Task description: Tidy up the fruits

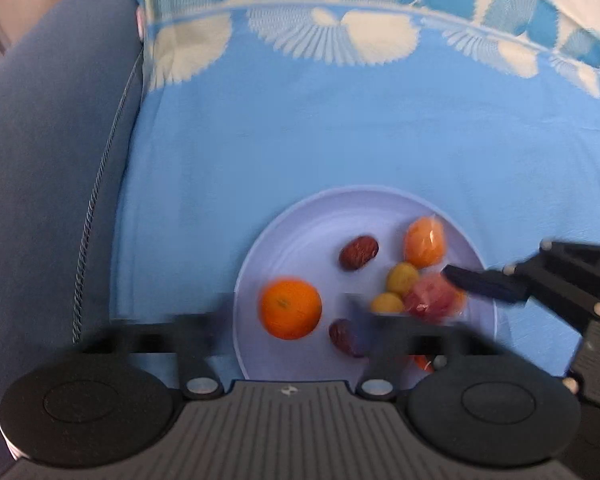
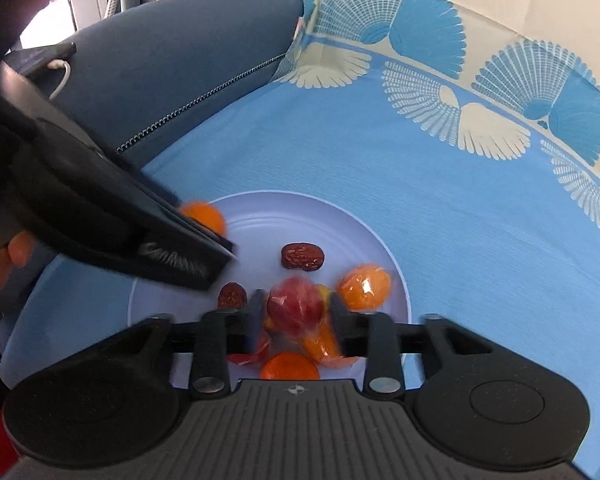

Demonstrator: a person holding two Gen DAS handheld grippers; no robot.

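A pale lavender plate (image 1: 300, 216) rests on a blue cloth (image 1: 340, 128) with a border of cream and blue fan motifs; a dark blue cushion (image 1: 52, 140) with a corded seam lies along the cloth's left side.

Contents of the plate, left wrist view: an orange (image 1: 291, 308) at the left; one dark red date (image 1: 358, 252) near the centre and a second date (image 1: 342, 337) at the near edge; an orange fruit in clear wrap (image 1: 425, 241) at the right; two small yellow-green fruits (image 1: 402, 278) just beside a red fruit in clear wrap (image 1: 434, 295). More wrapped orange pieces (image 2: 290, 367) lie at the near rim in the right wrist view, partly hidden by the gripper body.

The left gripper (image 1: 290, 316) hovers over the plate with its fingers spread wide, one on either side of the orange and clear of it; both are blurred. The right gripper (image 2: 296, 310) stands about half open with the red wrapped fruit between its fingers (image 2: 256, 306); whether the pads touch the wrap cannot be told through the blur.

Writing: raised lettering appears on the side of the left gripper's finger in the right wrist view, too blurred to read. A small round emblem marks the ribbed body of each gripper.
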